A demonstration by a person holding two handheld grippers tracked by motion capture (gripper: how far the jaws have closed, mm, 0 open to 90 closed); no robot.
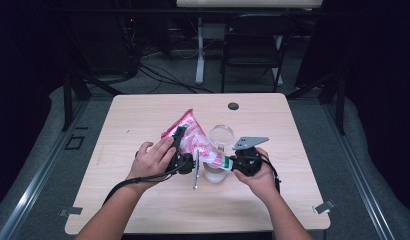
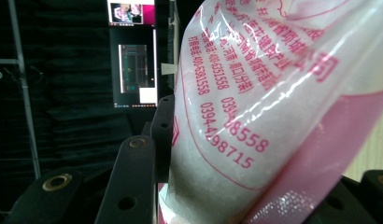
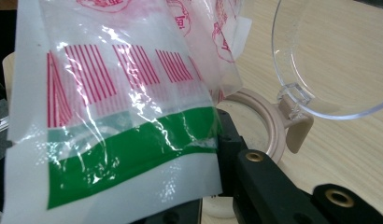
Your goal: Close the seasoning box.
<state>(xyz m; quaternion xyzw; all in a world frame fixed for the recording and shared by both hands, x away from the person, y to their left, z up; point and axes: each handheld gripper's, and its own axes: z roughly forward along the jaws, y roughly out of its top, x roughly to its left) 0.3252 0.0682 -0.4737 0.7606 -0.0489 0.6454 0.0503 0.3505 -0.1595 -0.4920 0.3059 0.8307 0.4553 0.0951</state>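
A pink and white plastic bag (image 1: pixel 193 136) of white granules hangs tilted over the middle of the table. My left gripper (image 1: pixel 182 150) is shut on its full body, the bag (image 2: pixel 255 116) bulging between the black fingers (image 2: pixel 133 182). My right gripper (image 1: pixel 232 163) is shut on the bag's flat, green-banded end (image 3: pixel 119 140), pinched at one fingertip (image 3: pixel 227 140). Right below that end stands a small pale jar (image 1: pixel 215 174) with its clear round lid (image 1: pixel 222 134) hinged up. In the right gripper view, the jar's rim (image 3: pixel 269 121) and lid (image 3: pixel 329 56) lie just beyond the bag.
The light wooden table (image 1: pixel 143 115) has a dark cable hole (image 1: pixel 233 106) near its far edge. Behind it stand a folding chair (image 1: pixel 253 45) and a desk leg on a dark floor. A lit screen (image 2: pixel 133 70) glows in the left gripper view.
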